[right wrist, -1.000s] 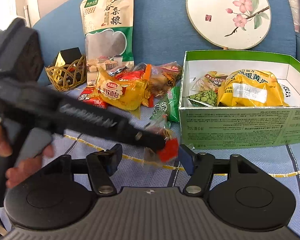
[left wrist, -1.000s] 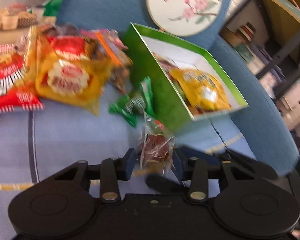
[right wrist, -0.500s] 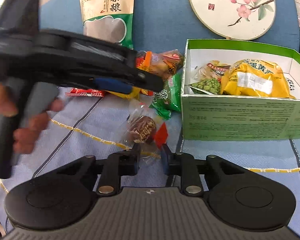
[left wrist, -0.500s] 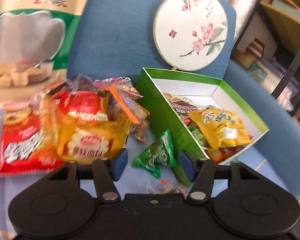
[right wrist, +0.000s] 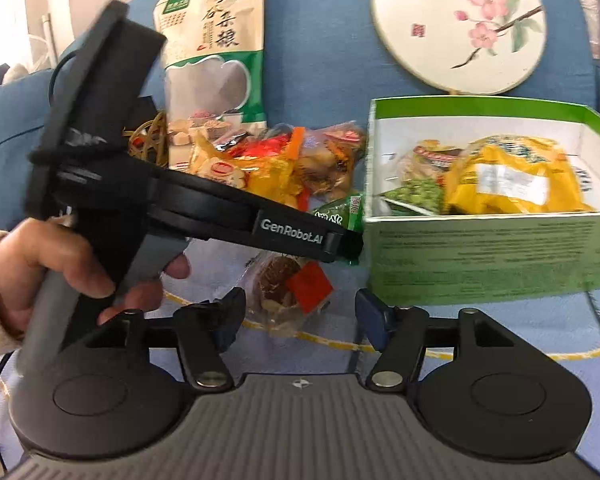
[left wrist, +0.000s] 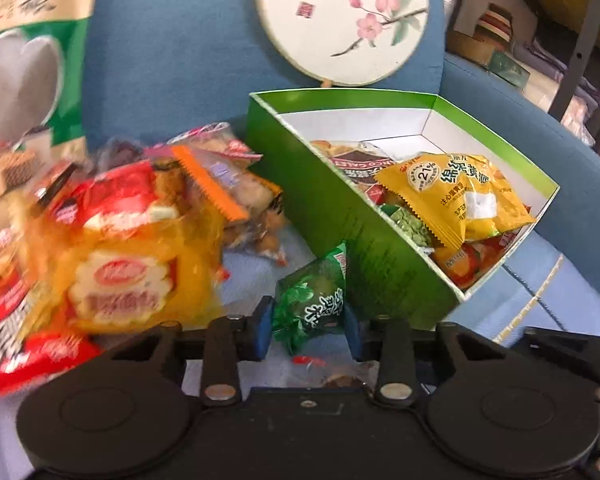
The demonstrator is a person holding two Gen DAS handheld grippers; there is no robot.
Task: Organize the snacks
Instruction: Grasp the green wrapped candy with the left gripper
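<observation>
"GenRobot.AI" is showing in white on the left hand-held gripper (right wrist: 342, 242), centre frame; "21%" is showing on the yellow packet (left wrist: 456, 200), right of centre.

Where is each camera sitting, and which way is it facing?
Left wrist: on the left claw, looking down along its fingers at the small green packet between them, beside the green box; only the claw shows.
Right wrist: on the right claw, whose jaws are opening around the clear-wrapped snack; the left claw and the person's hand cross it.
Both show the box, the round fan and the snack pile.
</observation>
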